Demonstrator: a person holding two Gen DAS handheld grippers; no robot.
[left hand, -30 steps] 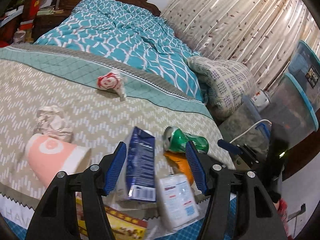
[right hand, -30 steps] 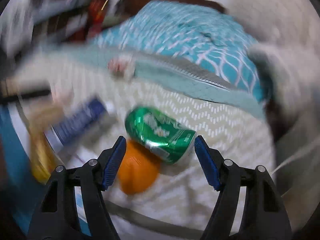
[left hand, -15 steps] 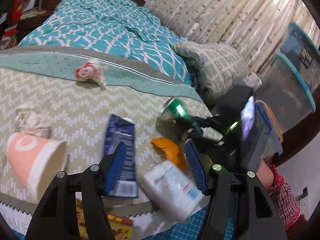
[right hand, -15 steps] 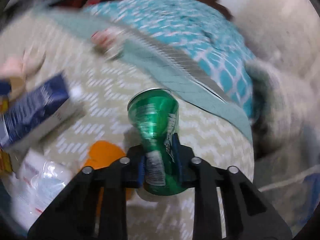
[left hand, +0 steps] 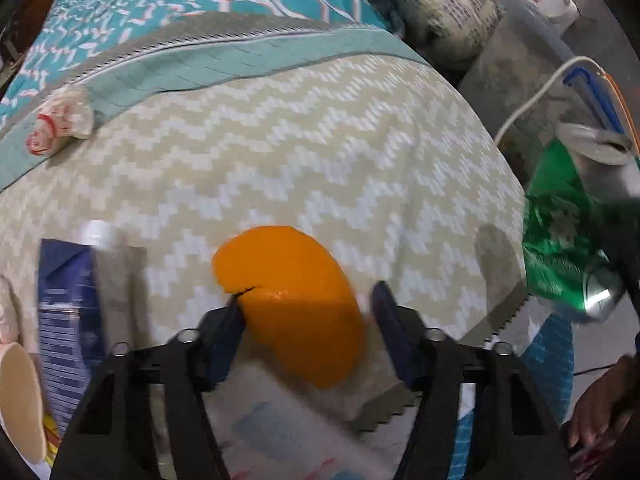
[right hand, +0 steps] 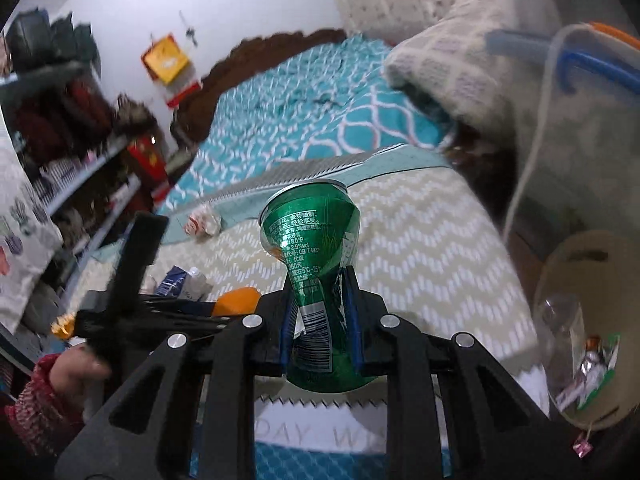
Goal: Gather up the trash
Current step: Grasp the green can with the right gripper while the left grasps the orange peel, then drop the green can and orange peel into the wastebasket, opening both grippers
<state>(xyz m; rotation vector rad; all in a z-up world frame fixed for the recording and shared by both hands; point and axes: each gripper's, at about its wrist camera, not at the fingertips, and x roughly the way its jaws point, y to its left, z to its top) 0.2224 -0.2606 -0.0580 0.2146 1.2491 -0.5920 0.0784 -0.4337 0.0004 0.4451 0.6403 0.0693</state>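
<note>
A: Right claw (right hand: 318, 312), state?

B: Clamped narrow on a green can (right hand: 316, 264). The can is crushed at the waist where the blue pads (right hand: 351, 300) press on it. Its wide top is pointed away from the claw, toward the far end of the bed; its base is seen below the pads. It is held clear of the chevron bedspread (right hand: 420, 248).

A: Left claw (left hand: 310, 322)?

B: Jaws part open, and just noted closing inward. An orange peel (left hand: 296, 300) is seen between them, lying on the bedspread. The left pad (left hand: 224, 336) is at the peel's edge; the right one is just beside it, a sliver of cloth showing between. Whether the left pad is touching cannot be told. No squeeze is seen.

A: Other litter logged?

B: A blue carton (left hand: 72, 304) to the left of the left claw, lying flat. A pink paper cup (left hand: 20, 396) at the near left edge, on its side. A crumpled red-and-white wrapper (left hand: 60, 124) far left, at the teal border. A white plastic packet (left hand: 280, 420) near, under the claw, blurred.

A: And a container?

B: A clear bag (right hand: 576, 344) with scraps in it is seen at the near right, in the right wrist view, beside the bed.
</note>
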